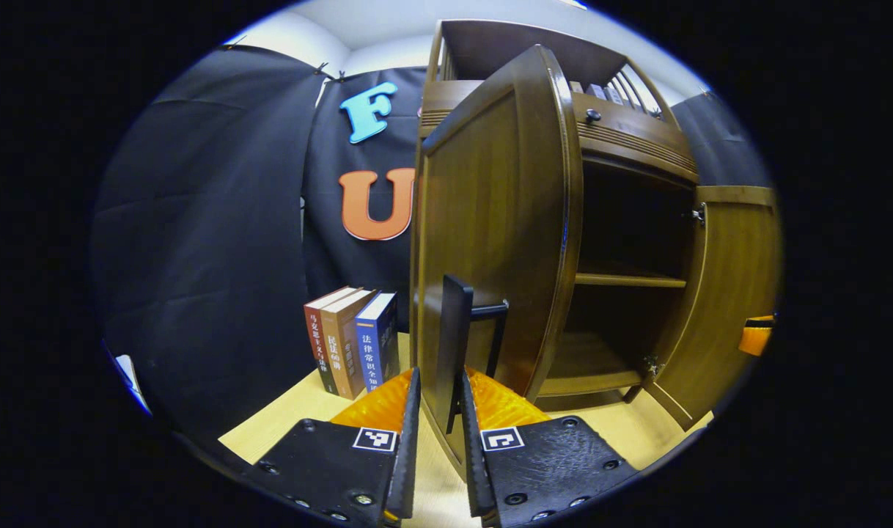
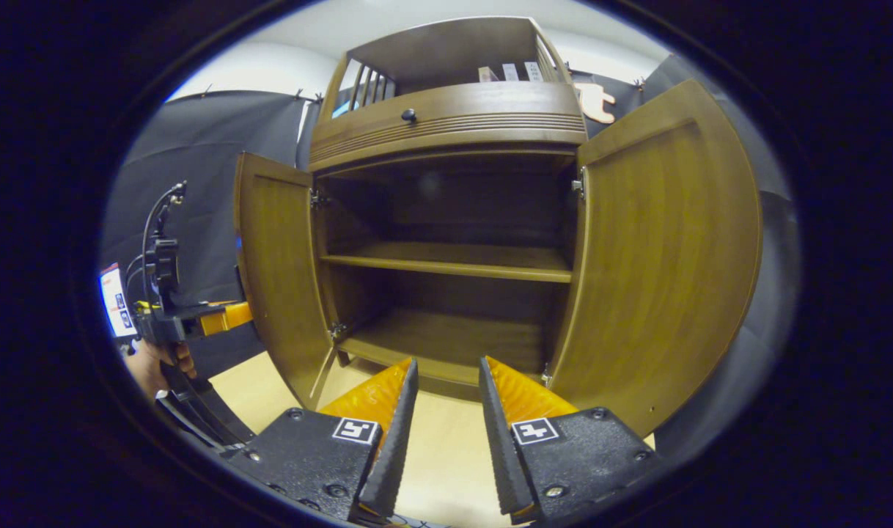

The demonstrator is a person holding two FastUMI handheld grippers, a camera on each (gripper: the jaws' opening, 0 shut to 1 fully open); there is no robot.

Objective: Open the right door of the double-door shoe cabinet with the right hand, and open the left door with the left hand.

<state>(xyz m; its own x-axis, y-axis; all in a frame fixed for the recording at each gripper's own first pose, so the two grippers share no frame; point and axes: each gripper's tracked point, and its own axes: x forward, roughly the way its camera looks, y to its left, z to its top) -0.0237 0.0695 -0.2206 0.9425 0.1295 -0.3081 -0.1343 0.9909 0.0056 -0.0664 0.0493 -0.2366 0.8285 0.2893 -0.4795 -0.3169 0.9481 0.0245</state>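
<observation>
In the left gripper view, the left gripper [image 1: 437, 411] is closed on the black handle [image 1: 455, 345] of the left door [image 1: 490, 220]. One finger sits on each side of the handle and both press on it. The left door stands swung out from the shoe cabinet [image 1: 637, 139], with its edge turned toward the camera. Just left of the door, three books [image 1: 351, 337] stand upright on the light wooden floor [image 1: 285, 418], side by side and touching. Past the door, the inside of the cabinet is dark, with one shelf [image 1: 626, 279] across the middle. On the far side, the right door [image 1: 725, 293] is open too.

In the right gripper view, the right gripper [image 2: 446, 400] is a little way open and holds nothing. Its two fingers point at the bottom of the cabinet but do not touch it. The right door [image 2: 666, 249] stands wide open on the right. The left door [image 2: 281, 264] stands open on the left. Between them you can see the shelf [image 2: 454, 262] and the bottom board. Above the doors there is a drawer with a small dark knob [image 2: 409, 115]. Far off to the left, a hand [image 2: 157, 363] holds the other gripper near the left door.
</observation>
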